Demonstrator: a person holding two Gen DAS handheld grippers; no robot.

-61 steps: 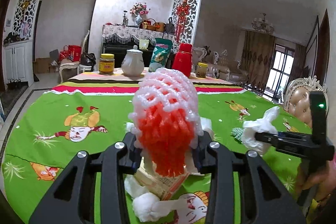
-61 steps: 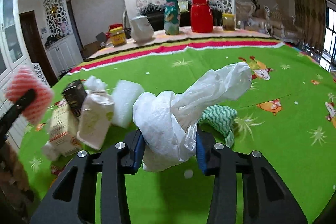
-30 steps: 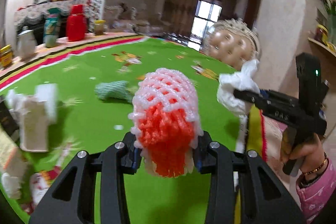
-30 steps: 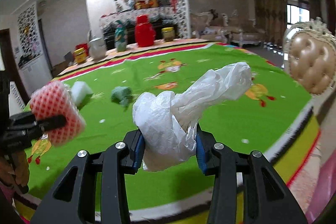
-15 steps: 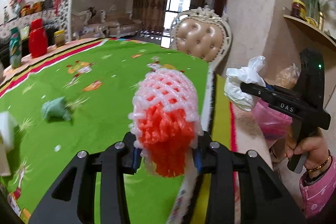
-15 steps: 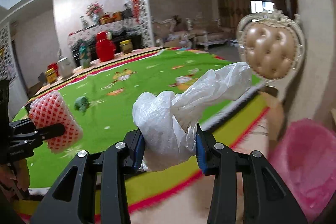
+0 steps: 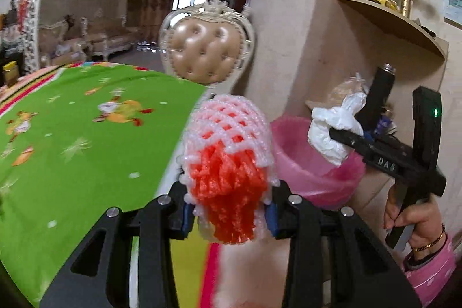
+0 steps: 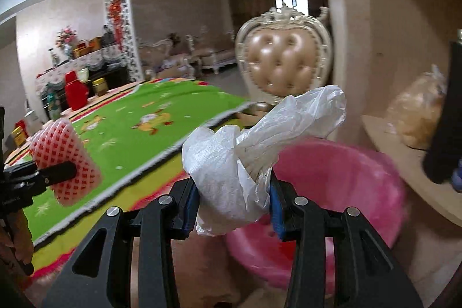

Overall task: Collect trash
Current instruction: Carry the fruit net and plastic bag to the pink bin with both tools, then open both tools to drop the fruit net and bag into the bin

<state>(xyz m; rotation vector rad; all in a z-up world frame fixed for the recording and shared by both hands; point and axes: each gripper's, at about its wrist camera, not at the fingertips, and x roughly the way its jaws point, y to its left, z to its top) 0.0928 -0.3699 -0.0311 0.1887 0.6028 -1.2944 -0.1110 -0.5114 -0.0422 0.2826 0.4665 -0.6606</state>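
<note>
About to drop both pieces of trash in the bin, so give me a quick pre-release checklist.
1. Left gripper clamps the red-and-white foam fruit net: ok.
2. Right gripper clamps the crumpled white plastic bag: ok.
3. Pink-lined round bin in view, mouth open: ok.
4. Bag over the bin mouth: cannot tell.
5. Net over the bin: not ok; it looks short of the rim.
6. Grippers apart from each other: ok.

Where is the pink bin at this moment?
The pink bin stands on the floor beside the table's corner, below the wall shelf. In the right wrist view it lies just beyond the right gripper and its white bag.
</note>
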